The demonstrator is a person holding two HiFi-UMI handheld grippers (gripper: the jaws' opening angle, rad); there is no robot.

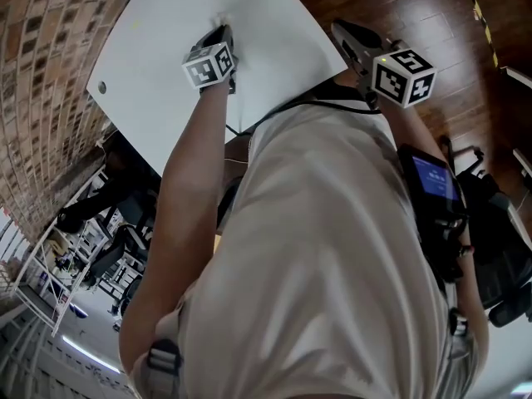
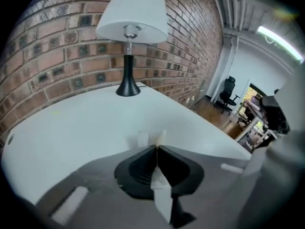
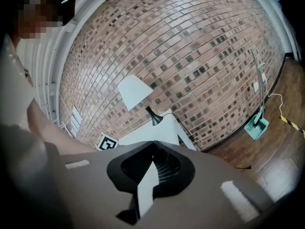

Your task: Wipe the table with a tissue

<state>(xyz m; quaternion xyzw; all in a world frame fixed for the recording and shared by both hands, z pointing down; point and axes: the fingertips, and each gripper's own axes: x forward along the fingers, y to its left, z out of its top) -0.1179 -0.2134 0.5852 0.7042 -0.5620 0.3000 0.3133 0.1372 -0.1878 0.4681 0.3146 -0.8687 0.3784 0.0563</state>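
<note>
poking from the clamped left tool (image 2: 156, 147), small folded white tissue (image 2: 148, 138); right tool (image 3: 153, 142) closed, empty

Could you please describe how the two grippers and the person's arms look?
Both the left gripper and the right gripper have grey bodies with black ribbed jaw pads. Each carries a white cube with black square markers. The person wears a light short-sleeved shirt.

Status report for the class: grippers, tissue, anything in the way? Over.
Left gripper shut on tissue, over the table. Right gripper shut, empty, beside table's edge. Lamp at far side, apart.
</note>
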